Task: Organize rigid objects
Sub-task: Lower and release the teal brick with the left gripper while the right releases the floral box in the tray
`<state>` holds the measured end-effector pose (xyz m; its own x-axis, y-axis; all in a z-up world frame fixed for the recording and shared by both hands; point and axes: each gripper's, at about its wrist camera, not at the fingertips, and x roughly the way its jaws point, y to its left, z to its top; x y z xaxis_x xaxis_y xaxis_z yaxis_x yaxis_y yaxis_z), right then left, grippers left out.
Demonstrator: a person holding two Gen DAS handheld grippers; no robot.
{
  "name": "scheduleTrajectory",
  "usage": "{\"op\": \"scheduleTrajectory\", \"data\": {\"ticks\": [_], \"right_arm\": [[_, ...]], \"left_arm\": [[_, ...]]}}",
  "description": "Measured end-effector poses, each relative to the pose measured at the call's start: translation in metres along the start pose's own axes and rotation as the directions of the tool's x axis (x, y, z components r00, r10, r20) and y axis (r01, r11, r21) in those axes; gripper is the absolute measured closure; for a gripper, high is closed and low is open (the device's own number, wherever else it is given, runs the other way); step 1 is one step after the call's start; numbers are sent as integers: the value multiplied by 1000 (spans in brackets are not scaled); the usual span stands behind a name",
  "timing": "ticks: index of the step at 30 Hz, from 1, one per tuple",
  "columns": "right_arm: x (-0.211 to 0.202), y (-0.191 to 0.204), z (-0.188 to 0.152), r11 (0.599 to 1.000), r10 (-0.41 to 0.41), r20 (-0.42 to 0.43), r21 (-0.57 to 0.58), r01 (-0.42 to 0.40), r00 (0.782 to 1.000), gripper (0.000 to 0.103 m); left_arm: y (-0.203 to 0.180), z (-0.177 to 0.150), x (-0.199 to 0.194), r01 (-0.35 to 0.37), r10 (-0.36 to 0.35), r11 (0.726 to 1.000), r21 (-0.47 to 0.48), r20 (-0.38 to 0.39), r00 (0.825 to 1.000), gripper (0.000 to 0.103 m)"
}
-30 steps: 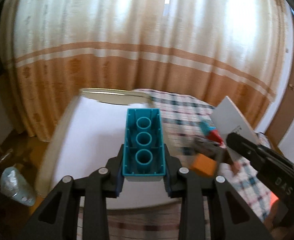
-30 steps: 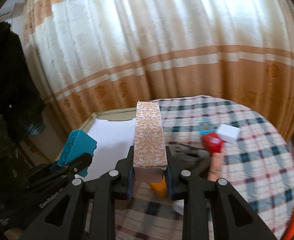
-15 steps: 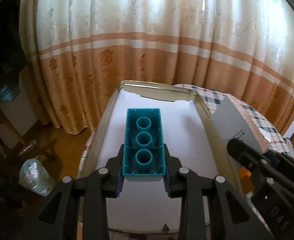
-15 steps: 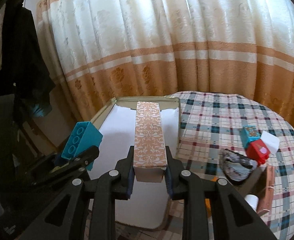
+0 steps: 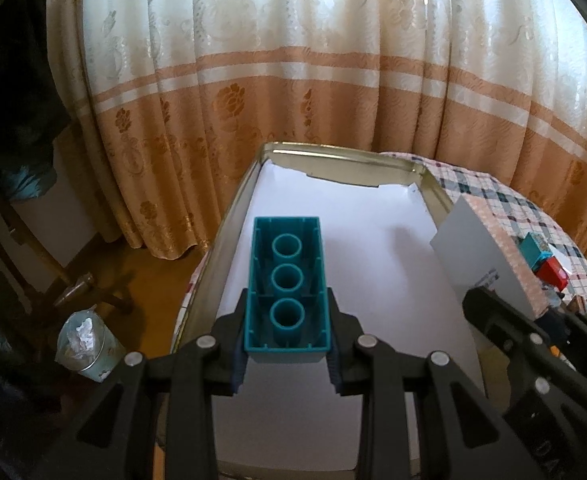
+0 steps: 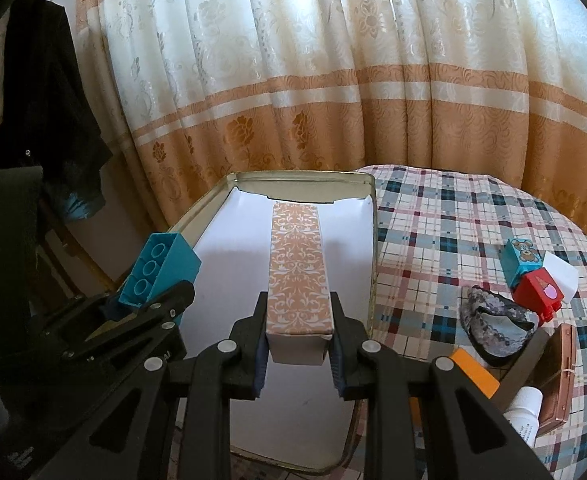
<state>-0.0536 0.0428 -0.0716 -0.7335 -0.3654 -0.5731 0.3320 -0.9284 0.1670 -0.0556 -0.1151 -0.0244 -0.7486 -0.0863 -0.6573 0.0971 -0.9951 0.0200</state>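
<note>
Left tongs (image 5: 287,354): pinching a teal building brick (image 5: 286,284) by its long sides, pads pressing both flanks; jaws parted only as far as the brick's width. Brick lying hollow side up, three round tubes showing, its far end reaching out past the fingertips. Hanging over the white paper lining of a shallow metal tin (image 5: 229,216), toward the tin's left half; contact with the lining not possible to tell.

Right tongs (image 6: 298,354): gripping a long carton (image 6: 298,276) with a tan-and-white scroll pattern, pads pressing its two long sides near the blank white end; jaws narrowly parted, set by the carton's width. Carton pointing straight ahead, its far end nearing the tin's back wall, hovering over the tin's right half, just inside the right rim.

Both loads sitting side by side above the same tin, brick on the left, carton on the right, apart from each other.

Remaining on the checked tablecloth (image 6: 453,224), well right of the tin: a small teal block (image 6: 519,258) with a bear picture touching a red block (image 6: 541,296), a white cube (image 6: 561,274) just behind them, a grey lace pouch (image 6: 497,320) just beside them, an orange piece (image 6: 475,372) and a white bottle (image 6: 527,404) near the lower right edge.

Backing the scene: cream and orange curtain (image 6: 333,80).
</note>
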Motion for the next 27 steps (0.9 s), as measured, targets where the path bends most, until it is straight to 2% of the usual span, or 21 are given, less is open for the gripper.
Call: {"op": "scheduleTrajectory", "data": {"ticks": [8,10,11,13,15,16,19,22,27], "right_arm": [[3,1,-4,999,36,-14,-6,-36,999,71],[0,2,-5,1000,26,-2,-10,-26,1000,54],[-4,1,-5,1000,18,17,-9,-18,1000,51],[-11,-2,-6,1000,-2,53,-5,2,999,41],[-17,-8,-6,1000,-6,78,14,5,997,39],[-21,-12,-6,1000,-10,90,29,7,996,39],[-33,-23,-7,997,-30,134,67,21,991,39],[-43,-32,-7,995,-65,161,87,51,985,39],[-56,-46,-12,990,-109,197,113,87,974,39]], "left_arm": [[1,-2,1,-28,28,1000,-13,-5,1000,72],[3,-3,-1,-46,46,999,-24,6,999,70],[3,-3,-3,-54,54,998,-28,19,998,67],[4,-3,-9,-68,70,997,-30,54,996,46],[3,-3,-13,-51,53,998,-26,73,996,34],[1,-4,-17,-64,66,998,-20,94,993,28],[-7,-4,-27,-117,114,993,12,157,981,25],[-12,-3,-34,-109,104,994,18,170,980,19],[-21,-3,-39,-92,85,995,34,176,981,18]]}}
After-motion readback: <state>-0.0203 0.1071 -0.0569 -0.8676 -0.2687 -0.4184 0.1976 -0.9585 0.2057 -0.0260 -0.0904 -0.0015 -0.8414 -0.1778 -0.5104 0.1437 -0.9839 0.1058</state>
